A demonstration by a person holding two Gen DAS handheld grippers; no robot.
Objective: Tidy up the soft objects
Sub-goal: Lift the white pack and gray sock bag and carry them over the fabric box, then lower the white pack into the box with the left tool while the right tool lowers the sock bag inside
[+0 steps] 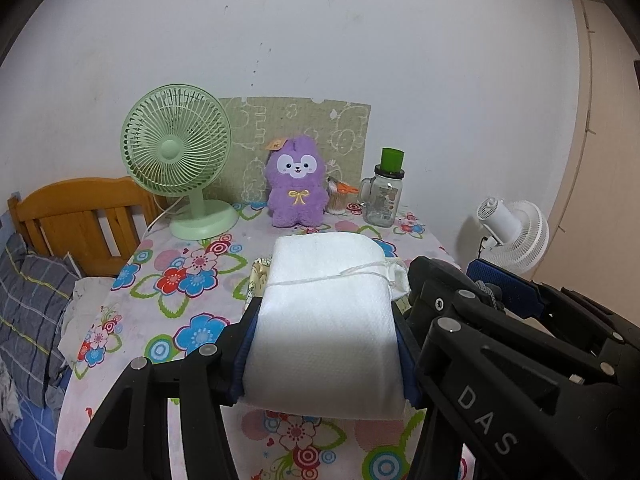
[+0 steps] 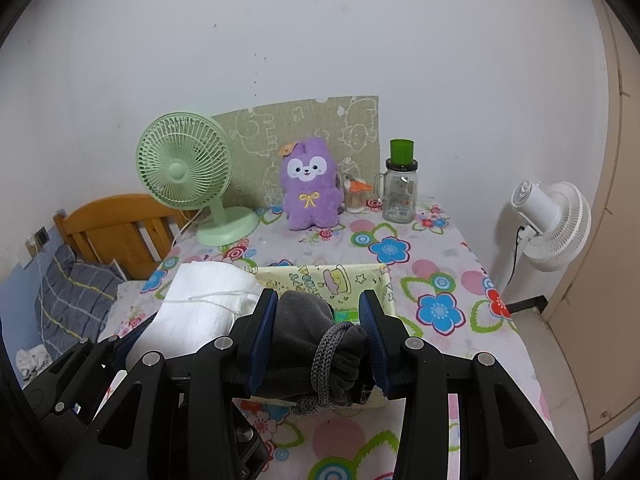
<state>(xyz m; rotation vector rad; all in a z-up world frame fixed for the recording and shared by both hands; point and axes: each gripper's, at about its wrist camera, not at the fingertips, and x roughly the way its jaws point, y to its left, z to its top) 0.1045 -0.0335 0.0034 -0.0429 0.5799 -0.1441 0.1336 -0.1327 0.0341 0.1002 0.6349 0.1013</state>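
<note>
Clamping a white roll (image 1: 326,320) between its blue pads, the left hand-held gripper (image 1: 325,344) is holding it just above the flowered bench (image 1: 188,280). A thin white string is running across the roll's upper part, and both pads are pressing into its sides.

Over in the right wrist view, the right hand-held gripper (image 2: 320,340) is squeezing a dark grey pouch (image 2: 304,340), with a grey braided cord (image 2: 326,360) looping around the bunched end. The left pad is pressing on the pouch's side and the right pad on its gathered neck. The pouch is hanging over a yellow fabric bin (image 2: 332,280) printed with cartoon figures, which is sitting on the bench right under and beyond the fingers. Something green is showing inside the bin, too small to name.

The two tools are working side by side: the roll is showing up at the left of the right view, and the right tool's black frame is filling the lower right of the left view.

Standing at the back of the bench is a purple plush (image 1: 296,182), upright and facing the cameras, with a green fan (image 1: 178,152) to its left and a glass jar (image 1: 382,196) with a green cap to its right. A small cup of sticks (image 1: 338,198) is tucked between plush and jar. A white fan (image 2: 556,224) is sitting off the bench's right edge, and a wooden bedhead (image 1: 80,216) is showing at the left.
</note>
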